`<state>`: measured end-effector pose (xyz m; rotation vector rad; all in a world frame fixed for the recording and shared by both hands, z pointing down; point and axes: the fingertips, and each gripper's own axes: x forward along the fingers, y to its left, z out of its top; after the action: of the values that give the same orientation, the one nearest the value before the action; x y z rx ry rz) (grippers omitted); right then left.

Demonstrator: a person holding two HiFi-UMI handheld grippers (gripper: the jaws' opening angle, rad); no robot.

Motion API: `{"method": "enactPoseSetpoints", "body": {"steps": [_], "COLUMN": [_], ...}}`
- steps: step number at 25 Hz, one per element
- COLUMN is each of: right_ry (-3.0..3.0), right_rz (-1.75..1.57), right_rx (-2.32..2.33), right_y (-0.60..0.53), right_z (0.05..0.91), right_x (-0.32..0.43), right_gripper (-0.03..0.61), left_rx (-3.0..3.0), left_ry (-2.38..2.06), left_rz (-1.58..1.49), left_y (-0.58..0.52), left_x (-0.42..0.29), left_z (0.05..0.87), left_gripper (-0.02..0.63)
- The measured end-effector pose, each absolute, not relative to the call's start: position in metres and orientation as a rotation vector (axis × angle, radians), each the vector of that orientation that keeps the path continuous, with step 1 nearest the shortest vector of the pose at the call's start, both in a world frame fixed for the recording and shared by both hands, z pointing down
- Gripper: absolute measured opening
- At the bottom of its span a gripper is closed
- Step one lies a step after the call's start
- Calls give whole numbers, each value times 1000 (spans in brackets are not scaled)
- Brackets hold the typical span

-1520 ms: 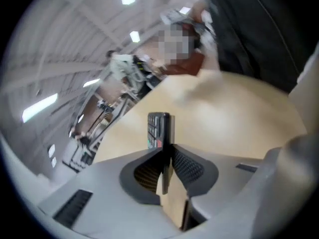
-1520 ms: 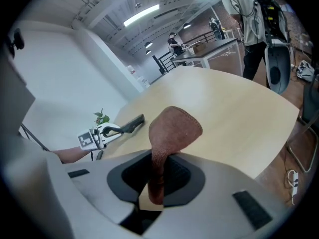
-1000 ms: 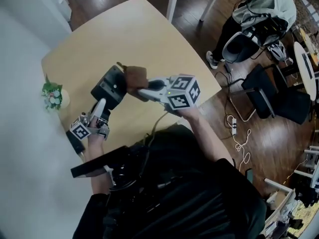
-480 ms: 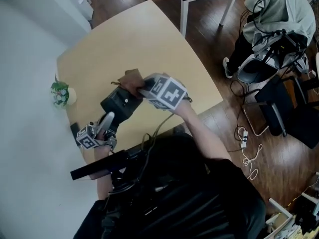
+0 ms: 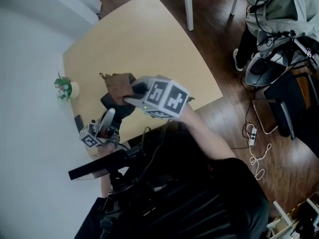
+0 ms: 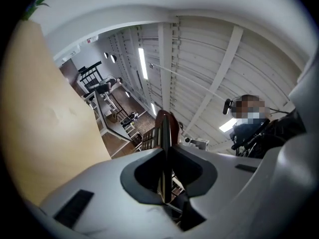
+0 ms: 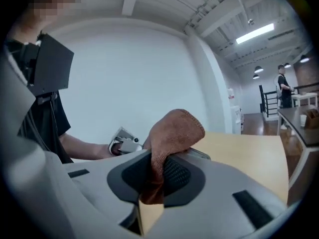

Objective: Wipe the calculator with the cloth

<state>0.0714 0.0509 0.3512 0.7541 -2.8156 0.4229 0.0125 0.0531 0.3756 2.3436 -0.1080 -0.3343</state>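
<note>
The calculator [image 5: 115, 103] is up over the near-left part of the table [image 5: 139, 39], tilted, with its near end pinched in my left gripper [image 5: 106, 117]. In the left gripper view I see the calculator [image 6: 164, 126] edge-on, a thin dark slab with a reddish rim, and my left gripper [image 6: 167, 158] has its jaws narrowed down flat onto both faces. Rows of keys show beside that edge, but their markings are too small for me to read.

My right gripper [image 5: 130, 93] comes in from the right and has the brown cloth [image 5: 117, 82] clamped. In the right gripper view the cloth [image 7: 174, 131] is bunched over the tips of the right gripper [image 7: 162, 166], with a tail hanging down between the pads. From the head view the cloth sits at the calculator's far end. I cannot tell whether it presses on it.

The only print I can make out is the black-and-white square markers on the right cube [image 5: 164, 97] and the left cube [image 5: 89, 139].

A small potted plant [image 5: 63, 87] stands at the table's left edge, well apart from the work. A dark flat item [image 5: 79, 122] lies by the near edge beside my left gripper. On the wooden floor to the right are a white power strip [image 5: 251, 132] and a seated person [image 5: 279, 9] in a grey top. The right cube and my forearm block my view of the table's near edge.
</note>
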Motion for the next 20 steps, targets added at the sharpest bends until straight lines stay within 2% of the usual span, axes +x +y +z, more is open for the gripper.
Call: {"method": "enactPoseSetpoints", "body": {"steps": [5, 11, 14, 20], "right_ry": [-2704, -2574, -2606, -2816], "right_rz": [447, 568, 598, 384], "right_rx": [826, 1088, 1159, 869], "right_y": [36, 14, 26, 73], "right_z": [375, 420, 411, 339], "right_x": [91, 159, 180, 113], "right_gripper": [52, 49, 49, 51], "left_rx": [2368, 2271, 2239, 2245], "left_ry": [-70, -29, -43, -58], "left_rz": [-325, -497, -548, -533], "left_y": [61, 57, 48, 45], "left_x": [23, 13, 10, 19], "left_z": [366, 354, 348, 349], "left_gripper": [69, 58, 58, 60]}}
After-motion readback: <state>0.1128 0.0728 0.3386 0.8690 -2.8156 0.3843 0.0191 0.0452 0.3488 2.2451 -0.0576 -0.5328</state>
